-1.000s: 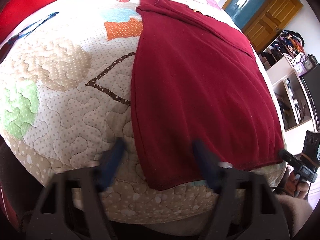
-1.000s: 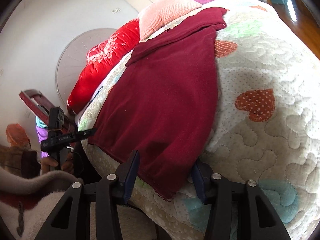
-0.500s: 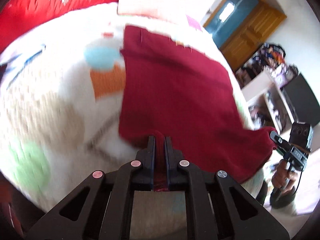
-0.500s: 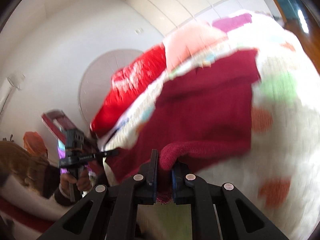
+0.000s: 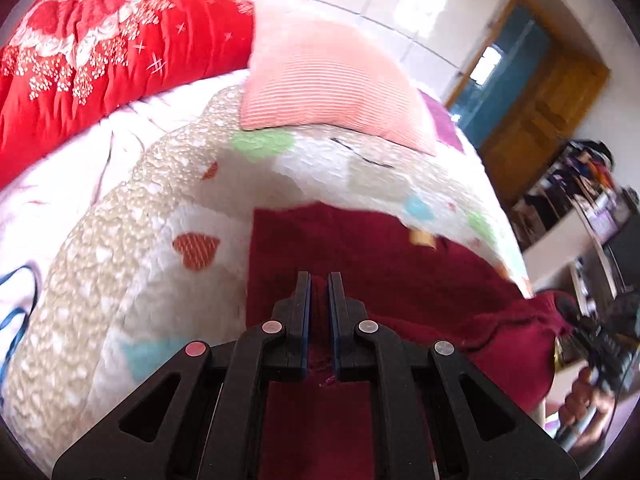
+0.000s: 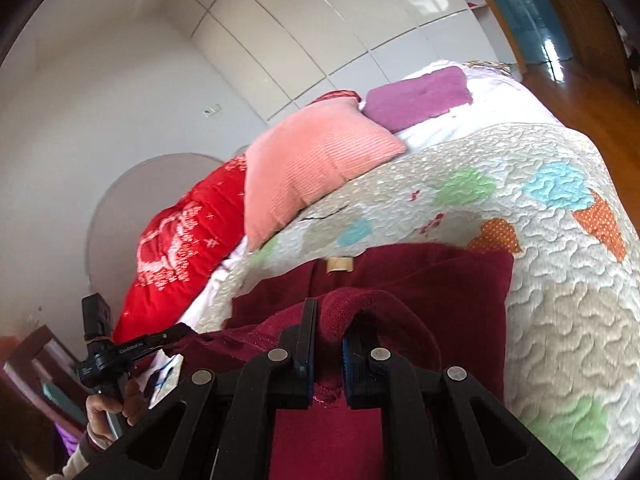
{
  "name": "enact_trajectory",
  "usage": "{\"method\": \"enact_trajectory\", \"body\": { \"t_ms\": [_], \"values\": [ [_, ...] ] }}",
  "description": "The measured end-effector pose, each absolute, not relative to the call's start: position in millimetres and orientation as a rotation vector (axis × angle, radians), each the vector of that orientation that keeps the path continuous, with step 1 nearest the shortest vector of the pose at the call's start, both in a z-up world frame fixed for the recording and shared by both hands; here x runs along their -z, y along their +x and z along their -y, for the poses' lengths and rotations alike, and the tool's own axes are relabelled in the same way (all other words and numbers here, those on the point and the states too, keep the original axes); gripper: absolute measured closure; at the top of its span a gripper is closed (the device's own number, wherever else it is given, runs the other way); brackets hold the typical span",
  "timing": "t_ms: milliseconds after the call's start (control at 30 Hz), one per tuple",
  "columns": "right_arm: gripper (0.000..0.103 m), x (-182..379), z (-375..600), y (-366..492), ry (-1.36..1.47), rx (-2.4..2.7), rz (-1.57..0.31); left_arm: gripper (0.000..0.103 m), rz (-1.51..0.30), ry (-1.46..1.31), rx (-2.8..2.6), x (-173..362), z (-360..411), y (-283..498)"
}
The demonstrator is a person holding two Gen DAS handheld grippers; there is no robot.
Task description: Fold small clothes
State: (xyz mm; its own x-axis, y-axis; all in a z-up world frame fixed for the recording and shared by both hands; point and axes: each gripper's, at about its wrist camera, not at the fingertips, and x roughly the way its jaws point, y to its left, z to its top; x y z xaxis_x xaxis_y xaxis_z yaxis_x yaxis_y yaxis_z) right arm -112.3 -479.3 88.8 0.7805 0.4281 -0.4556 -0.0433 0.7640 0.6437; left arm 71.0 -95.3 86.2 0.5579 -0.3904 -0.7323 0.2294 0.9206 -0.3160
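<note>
A dark red garment [image 5: 360, 252] lies on the quilted bedspread [image 5: 120, 264], doubled over on itself toward the pillows. My left gripper [image 5: 319, 280] is shut on one corner of its hem, the cloth pinched between the blue pads. My right gripper [image 6: 328, 320] is shut on the other corner, where a thick roll of the dark red garment [image 6: 420, 276] bulges over the fingers. A tan label [image 6: 339, 265] shows at the garment's far edge. Each wrist view shows the other gripper at its side, held in a hand [image 6: 108, 408].
A pink ribbed pillow [image 5: 332, 84], a red embroidered quilt [image 5: 100, 52] and a purple cushion [image 6: 416, 96] lie at the head of the bed. A wooden door [image 5: 536, 100] and cluttered shelves [image 5: 580, 200] stand to the right. Wooden floor [image 6: 592, 92] runs beside the bed.
Both grippers closed on the near hem corners, then lifted and carried them toward the pillows, folding the garment over itself. The views now look at the head of the bed.
</note>
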Motion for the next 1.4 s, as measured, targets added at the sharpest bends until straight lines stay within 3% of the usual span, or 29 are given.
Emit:
{"method": "enact_trajectory", "body": {
  "t_ms": [167, 267, 367, 433, 500, 567, 833, 867, 900, 933, 967, 1000, 1067, 1400],
  "values": [
    [0.092, -56.3, 494.4, -63.3, 0.698, -0.180, -0.704, 0.097, -0.896, -0.229, 0.301, -67.2, 99.4, 119.6],
    [0.074, -50.2, 501.9, -59.2, 0.719, -0.182, -0.711, 0.097, -0.974, -0.344, 0.305, -59.2, 86.1, 136.3],
    [0.057, -69.1, 514.8, -83.4, 0.709, -0.105, -0.610, 0.097, -0.926, -0.339, 0.310, -76.2, 76.4, 126.7],
    [0.057, -81.8, 517.1, -92.2, 0.690, -0.121, -0.563, 0.084, -0.893, -0.266, 0.321, -87.9, 80.2, 118.7],
    [0.057, -90.7, 506.4, -90.0, 0.614, -0.163, -0.595, 0.048, -0.902, -0.223, 0.353, -90.0, 87.7, 115.3],
    [0.057, -93.1, 492.0, -84.1, 0.510, -0.155, -0.627, 0.038, -0.920, -0.201, 0.386, -85.6, 96.9, 111.8],
    [0.051, -60.4, 472.9, -41.3, 0.350, -0.138, -0.750, 0.038, -1.022, -0.159, 0.420, -49.5, 120.2, 125.3],
    [0.054, -58.2, 472.7, -38.0, 0.350, -0.150, -0.753, 0.039, -1.003, -0.136, 0.428, -49.8, 124.4, 124.6],
    [0.072, -56.8, 472.6, -35.5, 0.352, -0.158, -0.755, 0.042, -0.995, -0.108, 0.440, -50.1, 128.3, 124.4],
    [0.097, -56.9, 472.8, -34.5, 0.347, -0.155, -0.752, 0.052, -0.996, -0.059, 0.445, -49.5, 134.6, 124.8],
    [0.097, -58.1, 474.1, -35.3, 0.345, -0.144, -0.739, 0.080, -1.008, 0.017, 0.424, -47.2, 143.6, 126.2],
    [0.097, -60.6, 474.3, -36.2, 0.346, -0.141, -0.724, 0.091, -1.016, 0.045, 0.412, -45.6, 146.1, 127.9],
    [0.097, -67.6, 477.6, -38.6, 0.340, -0.123, -0.692, 0.096, -1.017, 0.035, 0.416, -46.6, 147.3, 133.1],
    [0.098, -67.6, 500.9, -31.1, 0.369, -0.047, -0.683, 0.096, -0.939, 0.013, 0.375, -66.2, 151.7, 151.6]
  ]
}}
